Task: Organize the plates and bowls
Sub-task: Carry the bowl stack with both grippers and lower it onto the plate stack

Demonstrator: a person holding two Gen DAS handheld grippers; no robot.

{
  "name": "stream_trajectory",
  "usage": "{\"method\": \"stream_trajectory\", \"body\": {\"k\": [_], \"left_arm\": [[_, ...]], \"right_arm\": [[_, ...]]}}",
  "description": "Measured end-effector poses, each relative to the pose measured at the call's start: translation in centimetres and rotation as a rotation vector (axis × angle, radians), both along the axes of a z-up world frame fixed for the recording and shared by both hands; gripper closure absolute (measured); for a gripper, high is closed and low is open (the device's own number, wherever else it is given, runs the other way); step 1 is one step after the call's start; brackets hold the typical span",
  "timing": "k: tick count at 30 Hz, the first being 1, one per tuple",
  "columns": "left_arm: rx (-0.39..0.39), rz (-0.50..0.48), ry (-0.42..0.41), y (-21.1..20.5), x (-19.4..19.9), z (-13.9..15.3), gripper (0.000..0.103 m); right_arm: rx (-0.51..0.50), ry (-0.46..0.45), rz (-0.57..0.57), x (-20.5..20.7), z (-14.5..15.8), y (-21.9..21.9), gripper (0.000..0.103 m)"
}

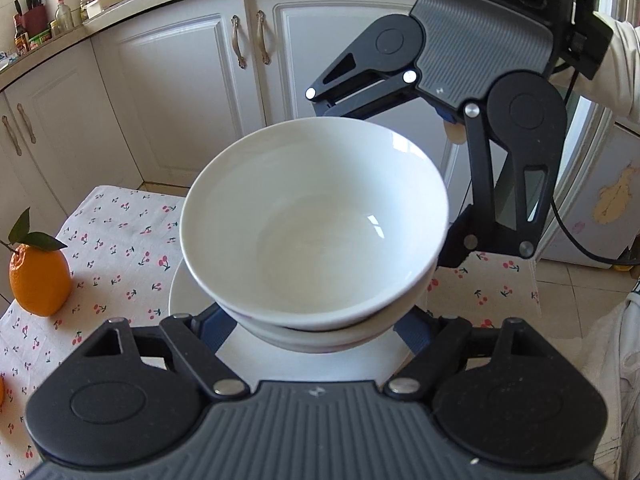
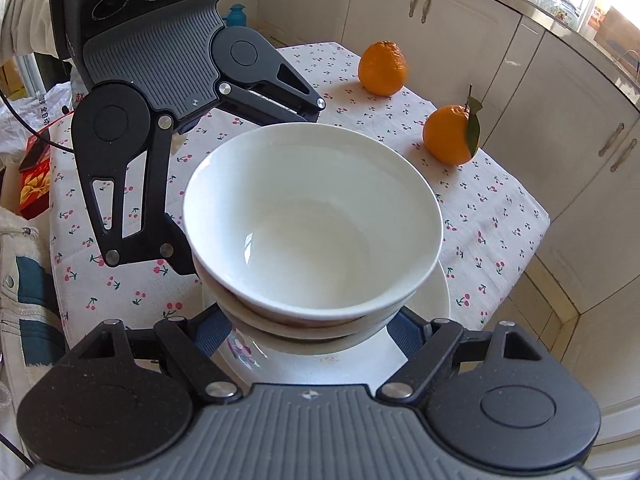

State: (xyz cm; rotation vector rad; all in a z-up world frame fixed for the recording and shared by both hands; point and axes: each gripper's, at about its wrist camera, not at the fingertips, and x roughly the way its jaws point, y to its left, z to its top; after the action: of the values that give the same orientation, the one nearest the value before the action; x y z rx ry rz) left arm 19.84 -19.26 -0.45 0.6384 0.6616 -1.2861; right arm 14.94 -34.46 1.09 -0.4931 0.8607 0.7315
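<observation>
Two nested white bowls hang between both grippers, over a white plate on the cherry-print tablecloth. My left gripper holds the lower bowl from the near side of its view, with a blue pad pressed on each flank. My right gripper grips the same stack from the opposite side, its blue pads against the lower bowl. Whether the stack touches the plate is hidden.
Two oranges sit on the cloth beyond the bowls; one shows in the left wrist view as the orange. White cabinets ring the table. A red box and bags lie off the table's edge. The person's sleeve shows.
</observation>
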Motion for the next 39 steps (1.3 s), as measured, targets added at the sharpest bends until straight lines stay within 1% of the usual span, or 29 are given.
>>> {"method": "stream_trajectory", "body": {"k": [5, 16, 27, 39], "left_arm": [[0.012, 0.011, 0.001, -0.1, 0.7, -0.1, 0.019], [0.011, 0.020, 0.022, -0.6, 1.7, -0.6, 0.019], [0.019, 0.038, 0.051, -0.1, 2.3, -1.1, 0.019], [0.009, 0.036, 0.069, -0.3, 2.5, -1.5, 0.019]], "right_arm": [[0.018, 0.011, -0.003, 1.1, -0.5, -0.3, 0.016], [0.018, 0.035, -0.021, 2.3, -1.0, -0.6, 0.016], [0.032, 0.059, -0.018, 3.1, -1.6, -0.3, 0.017], [0.044, 0.079, -0.034, 3.4, -1.9, -0.7, 0.017]]}}
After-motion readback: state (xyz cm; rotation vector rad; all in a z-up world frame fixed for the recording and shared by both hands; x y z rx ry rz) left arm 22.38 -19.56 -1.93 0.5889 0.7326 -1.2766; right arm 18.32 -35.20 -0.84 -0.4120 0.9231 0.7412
